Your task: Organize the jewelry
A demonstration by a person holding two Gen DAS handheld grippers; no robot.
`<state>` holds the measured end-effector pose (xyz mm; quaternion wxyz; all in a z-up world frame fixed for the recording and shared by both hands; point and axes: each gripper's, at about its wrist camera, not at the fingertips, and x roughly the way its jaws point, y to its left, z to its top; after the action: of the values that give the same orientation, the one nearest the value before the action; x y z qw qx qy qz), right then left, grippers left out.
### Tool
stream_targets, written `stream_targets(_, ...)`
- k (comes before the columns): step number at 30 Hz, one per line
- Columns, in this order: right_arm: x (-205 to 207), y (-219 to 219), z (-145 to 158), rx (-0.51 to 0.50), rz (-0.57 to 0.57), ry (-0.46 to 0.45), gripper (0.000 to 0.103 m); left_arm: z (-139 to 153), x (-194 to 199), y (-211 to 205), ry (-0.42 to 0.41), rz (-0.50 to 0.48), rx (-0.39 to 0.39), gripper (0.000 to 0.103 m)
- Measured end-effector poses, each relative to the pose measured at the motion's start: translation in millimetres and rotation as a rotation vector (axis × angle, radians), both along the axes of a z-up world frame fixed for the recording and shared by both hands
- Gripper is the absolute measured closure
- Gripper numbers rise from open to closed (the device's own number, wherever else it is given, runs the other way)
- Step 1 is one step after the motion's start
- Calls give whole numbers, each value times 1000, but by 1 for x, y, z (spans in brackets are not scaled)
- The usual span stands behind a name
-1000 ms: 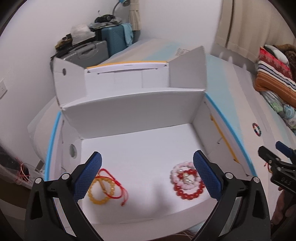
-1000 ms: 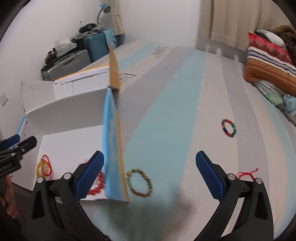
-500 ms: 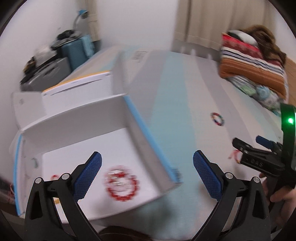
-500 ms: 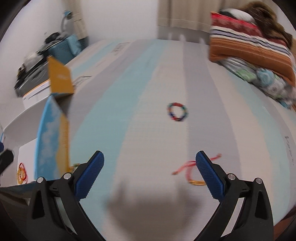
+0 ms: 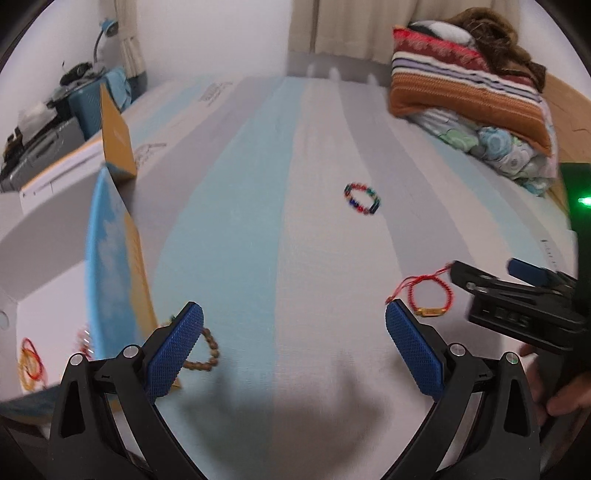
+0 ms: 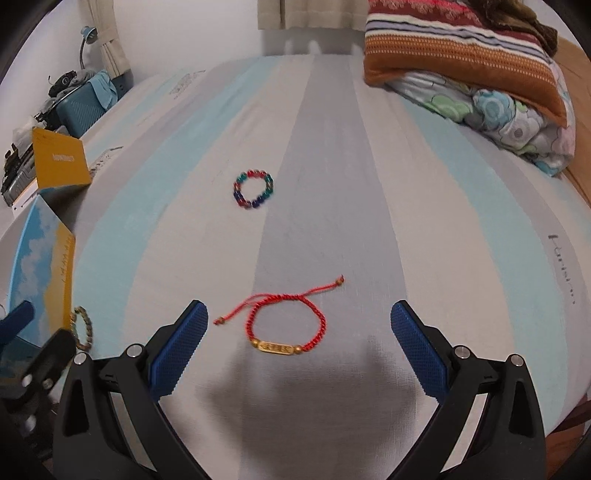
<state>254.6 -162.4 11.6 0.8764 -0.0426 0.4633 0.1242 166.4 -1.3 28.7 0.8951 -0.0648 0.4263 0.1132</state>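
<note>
— On the bed [image 6: 332,147], what is listed?
— Red cord bracelet [image 6: 286,325], flat between the right gripper [image 6: 297,350] jaws, which are spread, likely to straddle it. Multicolour bead bracelet [image 6: 254,189] farther off.
— Left gripper [image 5: 293,349]?
— Jaws spread, empty, near the box [image 5: 114,266]; brown bead bracelet [image 5: 207,350] beside it.

bed [image 6: 332,147], striped sheet | beige curtain [image 6: 306,14] | white walls [image 5: 207,37]

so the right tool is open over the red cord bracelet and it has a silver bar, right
Not quite: the bar is gold, not silver, as the right wrist view shows. The rest holds: the right tool is open over the red cord bracelet.
</note>
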Motion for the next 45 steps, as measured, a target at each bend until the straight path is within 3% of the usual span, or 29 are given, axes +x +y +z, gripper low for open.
stream_targets(11, 14, 0, -52, 3, 8, 57, 9, -63, 20, 11, 66, 96, 40, 6)
stream_targets(17, 17, -2, -72, 11, 3, 85, 10, -62, 16, 6, 30, 115, 98, 8)
stream_targets(20, 19, -6, -77, 36, -10, 97, 10, -59, 13, 8, 31, 134, 85, 8)
stream_targets(23, 19, -5, -76, 32, -11, 91, 10, -56, 7, 6, 26, 200, 94, 8)
stream_targets(29, 20, -7, -76, 39, -11, 92, 10, -61, 13, 2, 86, 341, 187, 7)
stream_targets(35, 26, -8, -76, 54, -8, 92, 11, -75, 22, 14, 142, 410, 169, 7)
stream_targets(42, 31, -6, -80, 28, 5, 67, 35, -88, 33, 22, 156, 395, 132, 10)
stream_targets(45, 30, -5, -81, 13, 12, 45, 54, -91, 34, 25, 151, 381, 99, 18)
